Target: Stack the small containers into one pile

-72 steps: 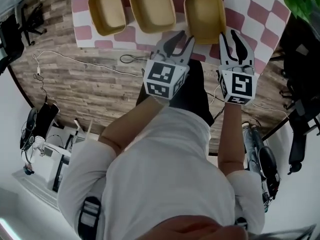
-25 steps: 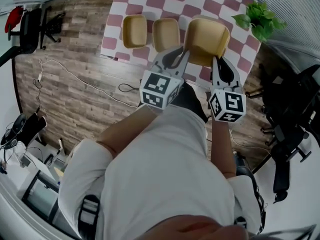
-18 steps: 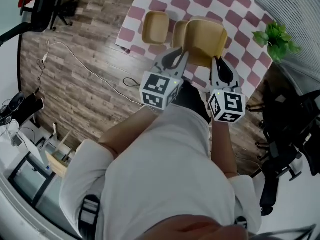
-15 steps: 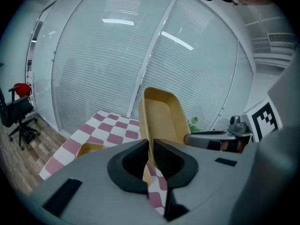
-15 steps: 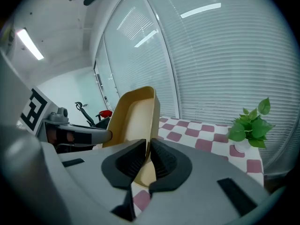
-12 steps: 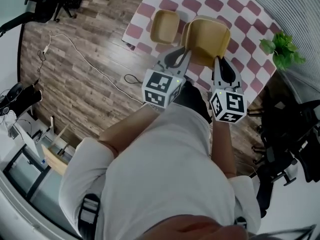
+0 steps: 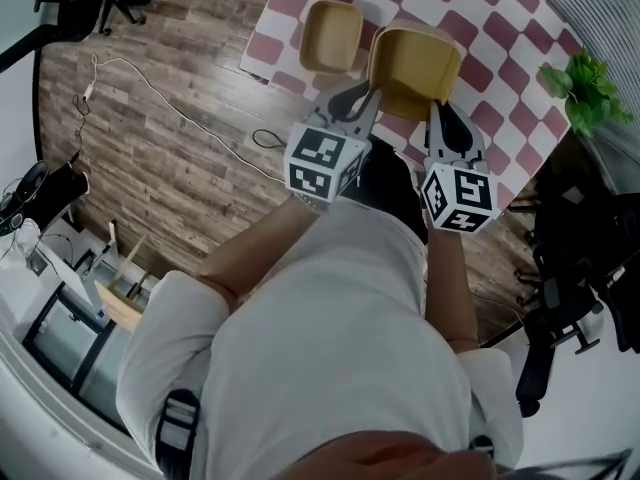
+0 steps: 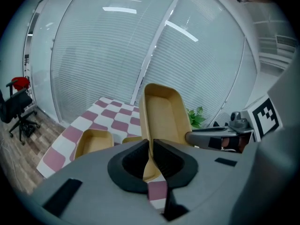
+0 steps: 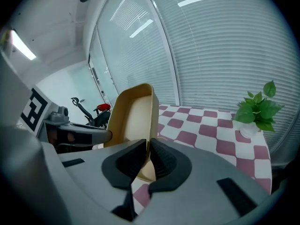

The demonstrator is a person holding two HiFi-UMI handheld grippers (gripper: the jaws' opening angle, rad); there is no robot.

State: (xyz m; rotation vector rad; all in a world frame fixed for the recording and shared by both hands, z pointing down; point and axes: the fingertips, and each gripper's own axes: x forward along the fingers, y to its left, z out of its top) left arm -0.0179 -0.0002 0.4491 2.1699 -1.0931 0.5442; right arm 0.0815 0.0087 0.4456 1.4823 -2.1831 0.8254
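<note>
Two grippers, one load: left gripper [image 7: 362, 93] and right gripper [image 7: 441, 109] each have their jaws pinched tight on opposite rims of a single held container [image 7: 415, 63], tan, raised above the checked tablecloth [image 7: 470, 26]. One second container [image 7: 333, 36] sits flat on the cloth just to its left. One third container [image 8: 133, 139] shows only an edge beneath the held one in the left gripper view, and one potted plant [image 7: 590, 88] stands at the table's right.
</note>
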